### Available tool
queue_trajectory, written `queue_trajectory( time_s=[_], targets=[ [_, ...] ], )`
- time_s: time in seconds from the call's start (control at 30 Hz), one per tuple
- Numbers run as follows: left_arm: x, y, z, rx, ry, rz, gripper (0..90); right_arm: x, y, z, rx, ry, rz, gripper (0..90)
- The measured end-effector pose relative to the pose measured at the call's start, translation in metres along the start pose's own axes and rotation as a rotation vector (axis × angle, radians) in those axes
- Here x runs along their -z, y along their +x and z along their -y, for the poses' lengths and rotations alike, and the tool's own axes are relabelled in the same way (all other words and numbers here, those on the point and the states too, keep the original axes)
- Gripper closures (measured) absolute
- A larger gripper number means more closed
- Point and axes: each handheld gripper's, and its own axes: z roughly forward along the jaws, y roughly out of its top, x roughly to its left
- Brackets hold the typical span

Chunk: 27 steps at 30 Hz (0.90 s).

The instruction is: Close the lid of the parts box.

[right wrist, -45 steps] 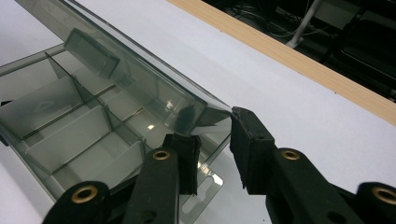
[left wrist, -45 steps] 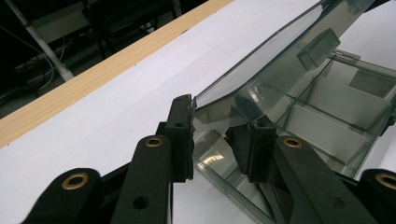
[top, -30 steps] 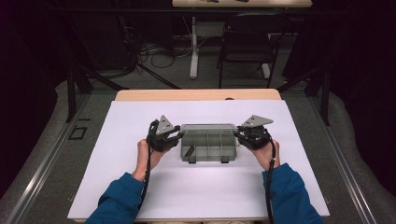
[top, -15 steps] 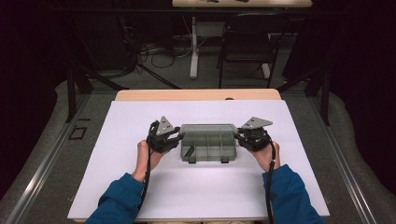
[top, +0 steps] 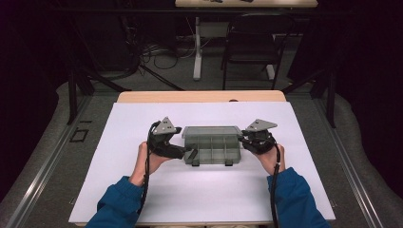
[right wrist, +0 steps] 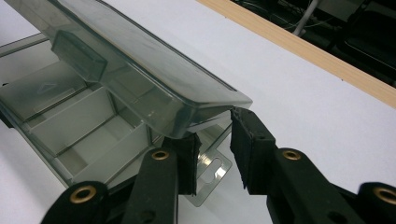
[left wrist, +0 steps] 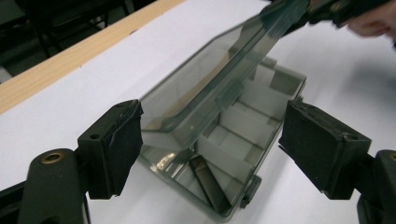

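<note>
Near edge: blue sleeves, hands on both tools. Left gripper (top: 189,153) at left end of compartment box (top: 212,150); jaws have just been opening, now spread wide, pads clear of box, its end between them. Right gripper (top: 243,138) at right end, jaws narrow, pads clamped on corner of clear lid (right wrist: 140,79). Lid tilted up, half raised over white dividers. Box sits mid white table cover (top: 142,118). Beyond: wooden table edge (top: 199,96), dark chair (top: 249,47).
</note>
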Motion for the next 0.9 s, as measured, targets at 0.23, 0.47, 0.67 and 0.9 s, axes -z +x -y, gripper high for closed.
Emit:
queue_trajectory(
  time_s=[0.23,0.47,0.67,0.9],
  targets=[
    [0.006,0.011,-0.003,0.080,-0.082,-0.010,56.6,0.000,0.001,0.000,-0.002,0.005,0.002,71.2],
    [-0.004,0.023,0.001,0.113,-0.066,-0.047,81.3,0.000,0.002,0.001,0.004,0.009,0.003,71.2],
    [-0.013,0.020,0.004,0.073,-0.004,-0.018,87.4,0.000,0.003,0.002,0.003,0.015,-0.002,70.7],
    [-0.017,0.015,0.009,0.036,0.032,-0.003,89.0,0.001,0.004,0.010,0.015,0.062,-0.029,57.2]
  ],
)
